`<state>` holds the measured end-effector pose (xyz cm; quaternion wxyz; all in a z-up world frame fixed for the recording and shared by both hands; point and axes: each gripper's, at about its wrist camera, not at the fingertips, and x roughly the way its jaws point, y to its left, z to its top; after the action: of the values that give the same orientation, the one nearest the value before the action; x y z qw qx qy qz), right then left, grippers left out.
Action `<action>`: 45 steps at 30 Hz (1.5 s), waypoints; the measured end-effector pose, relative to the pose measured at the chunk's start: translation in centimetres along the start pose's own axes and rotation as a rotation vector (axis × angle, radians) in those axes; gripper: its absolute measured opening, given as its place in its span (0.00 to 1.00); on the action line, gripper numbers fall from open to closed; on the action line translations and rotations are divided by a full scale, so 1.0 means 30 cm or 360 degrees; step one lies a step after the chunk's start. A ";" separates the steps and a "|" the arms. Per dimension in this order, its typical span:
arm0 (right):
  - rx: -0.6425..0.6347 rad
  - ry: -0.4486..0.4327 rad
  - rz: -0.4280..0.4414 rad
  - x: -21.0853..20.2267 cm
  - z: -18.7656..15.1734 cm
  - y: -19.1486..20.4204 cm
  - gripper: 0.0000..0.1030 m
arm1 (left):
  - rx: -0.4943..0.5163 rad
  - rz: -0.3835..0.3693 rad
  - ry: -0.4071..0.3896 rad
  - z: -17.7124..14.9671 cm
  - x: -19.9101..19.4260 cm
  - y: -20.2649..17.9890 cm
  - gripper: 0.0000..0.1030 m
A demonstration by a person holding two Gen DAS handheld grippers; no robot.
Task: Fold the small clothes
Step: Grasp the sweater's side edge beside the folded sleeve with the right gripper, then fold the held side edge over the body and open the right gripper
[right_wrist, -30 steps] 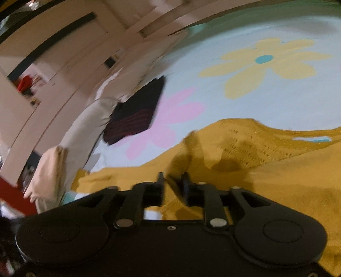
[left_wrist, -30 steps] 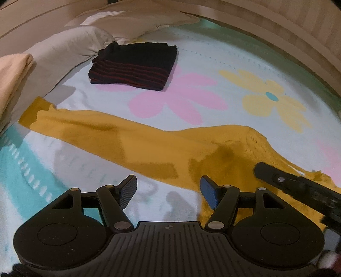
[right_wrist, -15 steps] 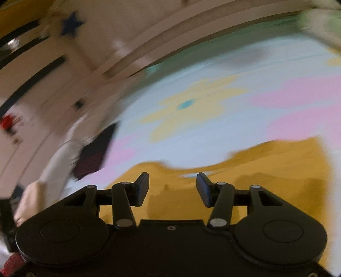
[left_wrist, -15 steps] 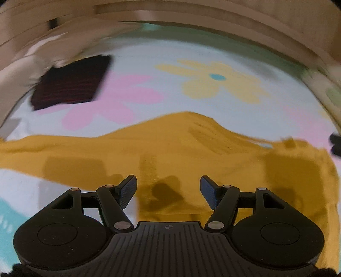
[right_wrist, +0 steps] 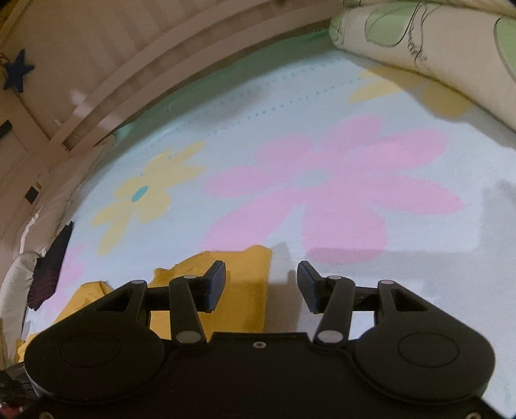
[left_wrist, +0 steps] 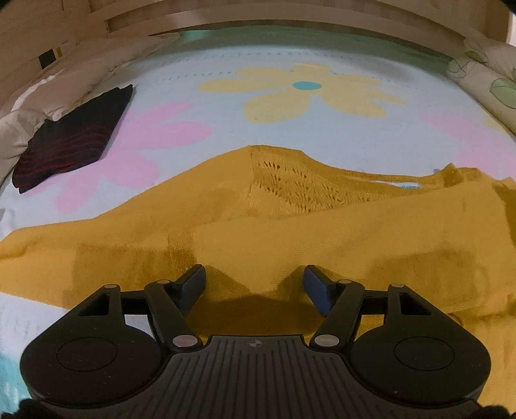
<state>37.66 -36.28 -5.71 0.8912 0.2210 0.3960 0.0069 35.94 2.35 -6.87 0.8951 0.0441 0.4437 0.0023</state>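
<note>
A mustard-yellow knit garment (left_wrist: 290, 225) lies spread across the flowered bed sheet (left_wrist: 322, 135), one sleeve folded over its body. My left gripper (left_wrist: 254, 287) is open and empty, low over the garment's near edge. My right gripper (right_wrist: 261, 287) is open and empty, above the garment's right end (right_wrist: 245, 277), its right finger over bare sheet. A folded dark garment with red stripes (left_wrist: 74, 135) lies at the far left; it also shows in the right wrist view (right_wrist: 48, 267).
Grey-white pillows (left_wrist: 64, 83) line the left side by the wooden headboard (left_wrist: 290, 13). A leaf-print pillow (right_wrist: 435, 42) lies at the right, also in the left wrist view (left_wrist: 487, 80). The sheet (right_wrist: 322, 193) stretches ahead of the right gripper.
My right gripper was shut on the yellow garment, then opened and swung to the right end. My left gripper moved right along the garment, staying open. The sleeve now lies across the body.
</note>
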 end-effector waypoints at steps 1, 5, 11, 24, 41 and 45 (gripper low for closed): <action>0.0007 0.0010 0.0016 0.021 -0.001 0.002 0.56 | 0.0003 0.0001 -0.0002 -0.002 -0.001 -0.002 0.64; 0.0033 0.0062 0.0066 0.077 -0.001 -0.003 0.53 | -0.0007 -0.0017 -0.0016 0.003 -0.005 -0.001 0.64; -0.0323 -0.0012 -0.0126 0.069 0.034 0.086 0.09 | -0.0015 -0.0025 -0.0125 0.022 -0.033 0.003 0.63; -0.0160 -0.0048 -0.0226 0.032 0.027 0.014 0.44 | -0.0018 -0.0010 -0.0022 0.017 0.011 0.029 0.64; -0.0114 0.0188 -0.0042 -0.108 -0.199 -0.027 0.13 | -0.0052 -0.0041 0.0027 0.022 0.011 0.054 0.64; -0.0252 0.0165 -0.0195 -0.110 -0.215 0.020 0.14 | -0.0074 -0.0059 0.0057 0.024 0.017 0.065 0.65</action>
<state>30.91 -33.86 -6.94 0.8829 0.1246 0.4526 -0.0050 36.87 4.24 -6.68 0.8877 0.0151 0.4602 -0.0031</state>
